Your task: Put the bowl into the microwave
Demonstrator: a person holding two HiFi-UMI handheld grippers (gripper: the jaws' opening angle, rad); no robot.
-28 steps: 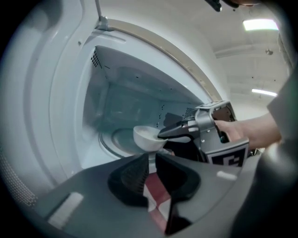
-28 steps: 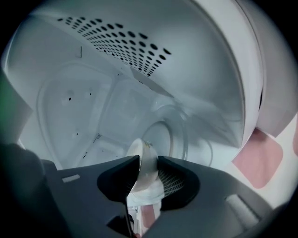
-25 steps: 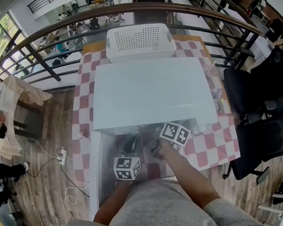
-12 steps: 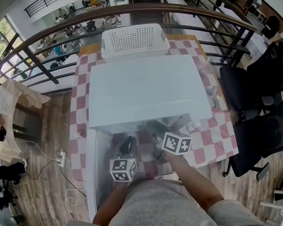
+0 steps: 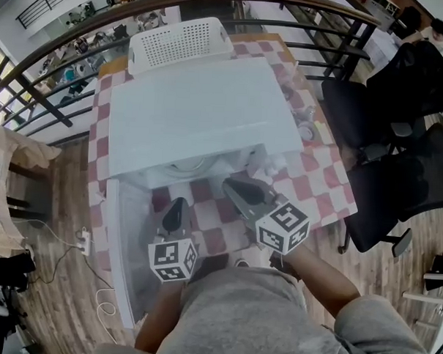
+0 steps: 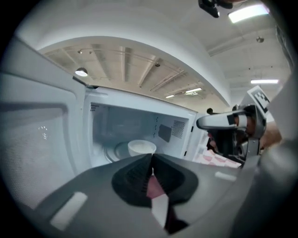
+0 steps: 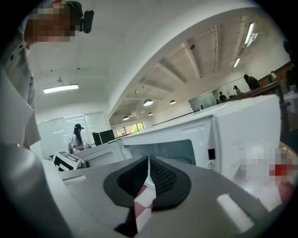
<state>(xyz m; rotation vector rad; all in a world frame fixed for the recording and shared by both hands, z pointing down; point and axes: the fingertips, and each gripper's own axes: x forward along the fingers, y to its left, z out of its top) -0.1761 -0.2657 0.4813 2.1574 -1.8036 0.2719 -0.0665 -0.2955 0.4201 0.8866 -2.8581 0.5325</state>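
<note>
The white bowl [image 6: 141, 148] sits on the turntable inside the white microwave [image 5: 188, 112], and nothing touches it. The microwave door [image 5: 123, 242] hangs open at the left. My left gripper [image 5: 176, 213] is in front of the cavity, level with the door, its jaws shut with nothing between them [image 6: 151, 155]. My right gripper [image 5: 239, 189] is in front of the right half of the opening, above the checked cloth. Its jaws are closing with nothing between them, and they look pressed together [image 7: 149, 158]. It also shows in the left gripper view [image 6: 219, 122].
A white perforated basket [image 5: 180, 42] stands behind the microwave. The red-and-white checked tablecloth [image 5: 320, 188] shows to the right, with small items [image 5: 304, 128] beside the microwave. Black office chairs [image 5: 384, 143] stand at the right. A dark railing [image 5: 35, 91] runs behind the table.
Both grippers have drawn back from the microwave opening toward me. The scene has shifted left in the head view, and more of the checked cloth in front of the cavity shows.
</note>
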